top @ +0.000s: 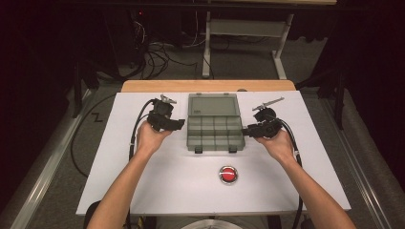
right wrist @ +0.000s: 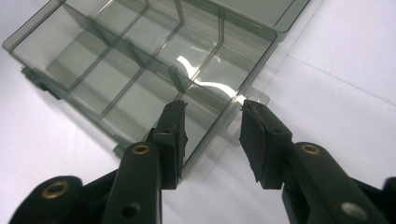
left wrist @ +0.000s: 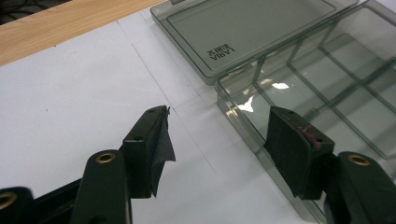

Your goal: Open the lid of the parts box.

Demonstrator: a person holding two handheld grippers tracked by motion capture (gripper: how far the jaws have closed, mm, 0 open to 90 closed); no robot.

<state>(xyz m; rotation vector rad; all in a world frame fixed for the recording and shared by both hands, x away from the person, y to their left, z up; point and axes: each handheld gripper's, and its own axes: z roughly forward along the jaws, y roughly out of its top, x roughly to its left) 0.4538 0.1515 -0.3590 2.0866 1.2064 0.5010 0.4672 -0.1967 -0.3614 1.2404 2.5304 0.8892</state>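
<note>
Smoky clear plastic, the box [top: 215,129] lies open at the middle of my white desk [top: 143,181], its lid [top: 213,106] laid flat on the far side. Left of it my left tool [top: 179,125] hangs just beside the box's left wall, jaws wide with nothing between them. On the right, my right tool [top: 245,130] sits at the box's right wall, jaws apart and astride that wall without pressing it. A red button [top: 228,174] sits nearer me.

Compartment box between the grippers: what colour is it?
Translucent smoky grey-green compartment box, lid open; best in the right gripper view.
</note>
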